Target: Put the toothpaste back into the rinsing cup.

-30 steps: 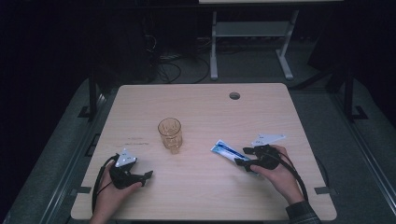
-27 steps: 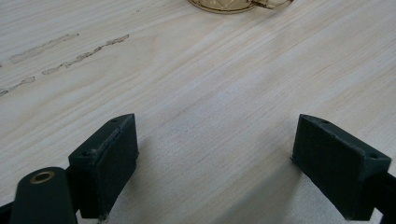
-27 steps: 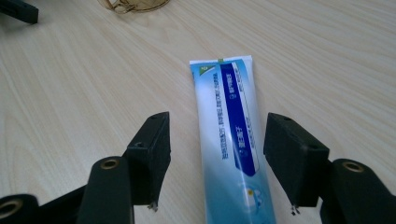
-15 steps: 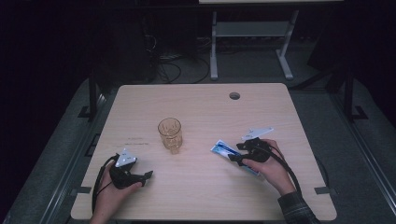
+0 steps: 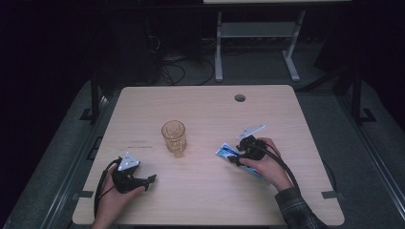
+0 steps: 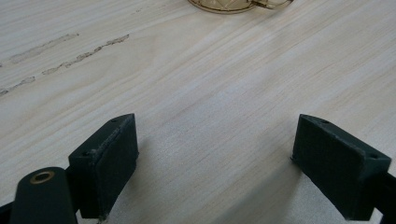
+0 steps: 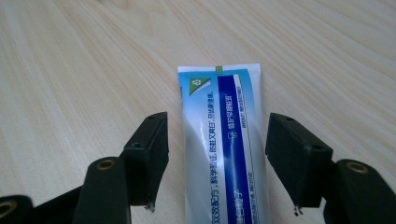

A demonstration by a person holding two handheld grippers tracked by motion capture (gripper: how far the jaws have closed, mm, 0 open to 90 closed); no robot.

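The high view looks forward and down from above the near edge, taking in the whole table [image 5: 286,109] from a distance. The left gripper view sits low over the near-left corner, close to the wood, facing the glass [image 6: 233,4] at mid-table; both views share that glass [image 5: 173,136]. The right gripper view looks down at close range on the tube [image 7: 224,144], which the high view shows toward the right edge [image 5: 227,152].

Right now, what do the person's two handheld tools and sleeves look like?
Both tools are black, with two blocky, finely textured jaw pads and brass-coloured pivot rings. The left tool and right tool each carry a grey three-cornered plate on top and trail a black cable. A dark plaid sleeve covers the right forearm.
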